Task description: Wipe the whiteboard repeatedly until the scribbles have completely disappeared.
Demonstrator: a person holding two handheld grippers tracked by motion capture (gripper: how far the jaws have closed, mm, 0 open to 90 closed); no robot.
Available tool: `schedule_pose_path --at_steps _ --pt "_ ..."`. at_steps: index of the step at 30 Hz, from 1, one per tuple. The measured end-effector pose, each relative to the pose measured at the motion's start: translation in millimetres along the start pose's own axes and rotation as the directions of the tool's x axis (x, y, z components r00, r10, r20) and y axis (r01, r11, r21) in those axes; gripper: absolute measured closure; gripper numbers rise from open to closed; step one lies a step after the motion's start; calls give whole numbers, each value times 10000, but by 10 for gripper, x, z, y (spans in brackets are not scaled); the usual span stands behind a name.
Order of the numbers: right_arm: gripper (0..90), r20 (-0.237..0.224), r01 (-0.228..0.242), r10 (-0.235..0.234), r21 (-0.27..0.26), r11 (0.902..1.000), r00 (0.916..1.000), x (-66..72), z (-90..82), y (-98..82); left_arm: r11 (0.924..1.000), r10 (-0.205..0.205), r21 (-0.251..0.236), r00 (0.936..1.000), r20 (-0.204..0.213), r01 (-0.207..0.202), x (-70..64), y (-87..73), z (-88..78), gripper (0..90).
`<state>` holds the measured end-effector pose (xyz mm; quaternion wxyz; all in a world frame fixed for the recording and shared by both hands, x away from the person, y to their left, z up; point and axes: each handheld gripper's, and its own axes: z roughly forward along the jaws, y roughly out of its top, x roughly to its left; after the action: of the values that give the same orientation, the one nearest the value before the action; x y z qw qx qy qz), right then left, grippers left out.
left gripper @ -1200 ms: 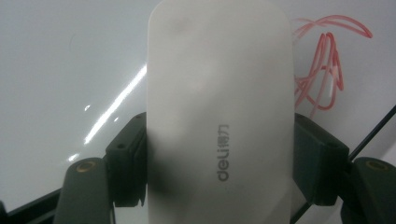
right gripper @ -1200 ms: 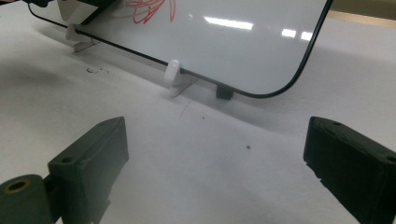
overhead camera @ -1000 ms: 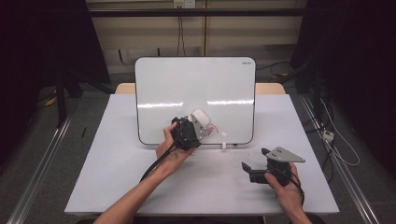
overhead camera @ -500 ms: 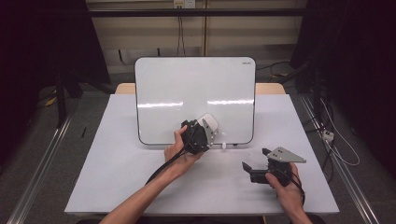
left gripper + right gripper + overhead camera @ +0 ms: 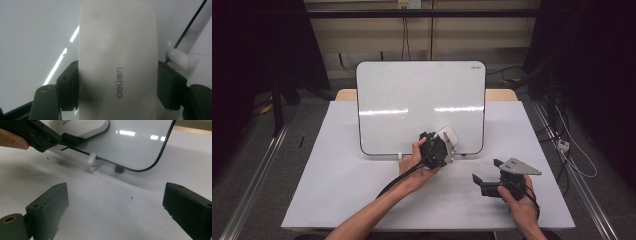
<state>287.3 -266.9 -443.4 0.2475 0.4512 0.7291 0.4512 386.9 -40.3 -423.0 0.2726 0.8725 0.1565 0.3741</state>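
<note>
- Dark curtains surround a white rectangular table with a glossy, black-edged whiteboard propped upright at 12 o'clock.
- Left gripper, near the table's centre, pinches a white rounded plastic board eraser against the whiteboard's lower right area.
- Right gripper rests on the table at 4 o'clock, jaws spread wide with nothing between them.
</note>
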Motion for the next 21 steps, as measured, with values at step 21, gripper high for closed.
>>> schedule_pose_path --at_steps 21 --pt "64 9 -1 1 15 10000 10000 -1 6 -1 9936 -1123 -128 9933 -267 1120 543 -30 -78 308"
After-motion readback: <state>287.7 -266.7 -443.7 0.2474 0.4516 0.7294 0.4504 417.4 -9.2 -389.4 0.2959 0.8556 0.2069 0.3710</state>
